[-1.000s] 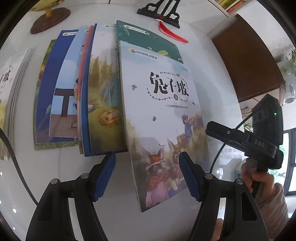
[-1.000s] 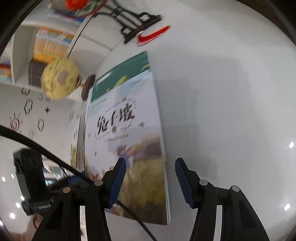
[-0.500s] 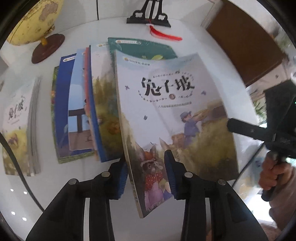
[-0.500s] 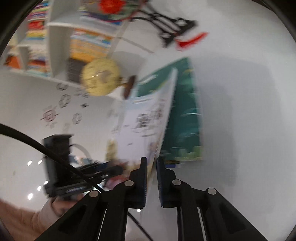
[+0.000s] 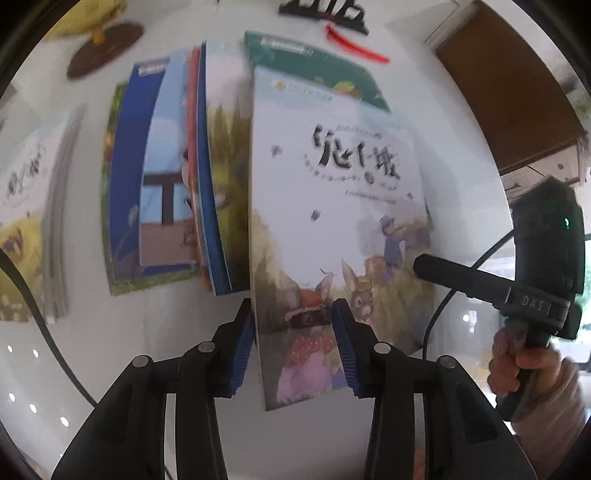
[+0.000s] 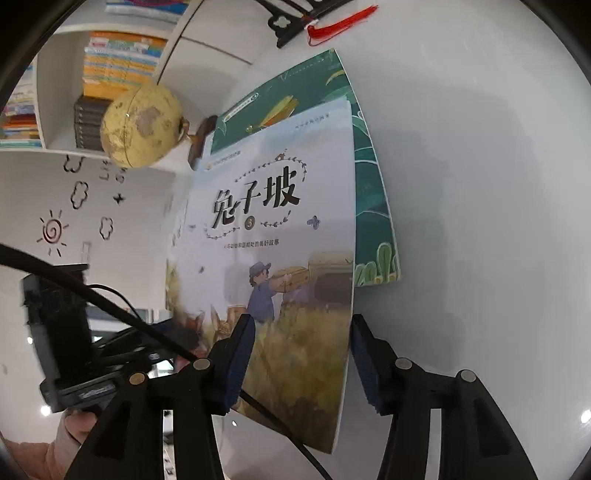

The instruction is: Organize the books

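A pale picture book with rabbits on its cover (image 5: 332,206) lies on top of a green book (image 5: 314,66) on the white table (image 5: 129,369). My left gripper (image 5: 293,347) has its blue pads either side of the rabbit book's near left corner, with a gap, and the book's left edge looks lifted. My right gripper (image 6: 299,362) is open around the same book's (image 6: 280,229) near right edge, next to the green book (image 6: 369,184). Several fanned books (image 5: 166,177) lie to the left.
A yellow globe (image 6: 142,125) on a brown base (image 5: 105,48) stands at the back left. A black stand (image 5: 325,11) with a red tassel (image 5: 354,44) is at the back. Another book stack (image 5: 33,229) lies far left. A bookshelf (image 6: 110,66) stands behind.
The right gripper, pinched shut on the rabbit book's edge half a second ago, has opened. The left gripper's jaws have spread a little wider around the book's corner.
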### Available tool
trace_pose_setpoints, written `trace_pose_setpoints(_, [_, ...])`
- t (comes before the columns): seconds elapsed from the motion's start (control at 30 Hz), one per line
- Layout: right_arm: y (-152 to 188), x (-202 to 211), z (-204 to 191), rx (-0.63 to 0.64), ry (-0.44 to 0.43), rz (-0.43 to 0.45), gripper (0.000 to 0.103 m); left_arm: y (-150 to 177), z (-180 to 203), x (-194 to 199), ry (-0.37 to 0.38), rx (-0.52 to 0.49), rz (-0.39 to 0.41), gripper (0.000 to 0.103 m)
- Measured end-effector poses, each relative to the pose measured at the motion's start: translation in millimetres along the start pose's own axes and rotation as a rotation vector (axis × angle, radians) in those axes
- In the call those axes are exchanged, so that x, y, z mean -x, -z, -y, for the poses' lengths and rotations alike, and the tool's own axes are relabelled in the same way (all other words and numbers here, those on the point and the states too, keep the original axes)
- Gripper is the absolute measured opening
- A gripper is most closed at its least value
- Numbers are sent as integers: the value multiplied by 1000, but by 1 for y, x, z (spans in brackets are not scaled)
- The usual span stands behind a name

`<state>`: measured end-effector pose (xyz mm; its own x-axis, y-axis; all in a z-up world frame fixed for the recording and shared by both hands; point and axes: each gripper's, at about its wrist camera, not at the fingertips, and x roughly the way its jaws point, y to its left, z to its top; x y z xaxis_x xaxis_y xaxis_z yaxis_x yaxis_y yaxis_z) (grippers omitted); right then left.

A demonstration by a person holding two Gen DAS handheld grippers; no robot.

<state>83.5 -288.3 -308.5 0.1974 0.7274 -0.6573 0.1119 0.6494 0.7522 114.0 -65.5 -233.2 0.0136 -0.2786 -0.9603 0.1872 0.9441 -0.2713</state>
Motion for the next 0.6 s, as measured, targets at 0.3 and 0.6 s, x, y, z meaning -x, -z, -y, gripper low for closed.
trace_pose_setpoints(0.3, [15,33,-8,48,37,148,9,5,7,28,96,-66,117,34])
trace_pose_setpoints(0.6, [22,41,-70,238,118,201,8,11,9,53,58,-194,185,34])
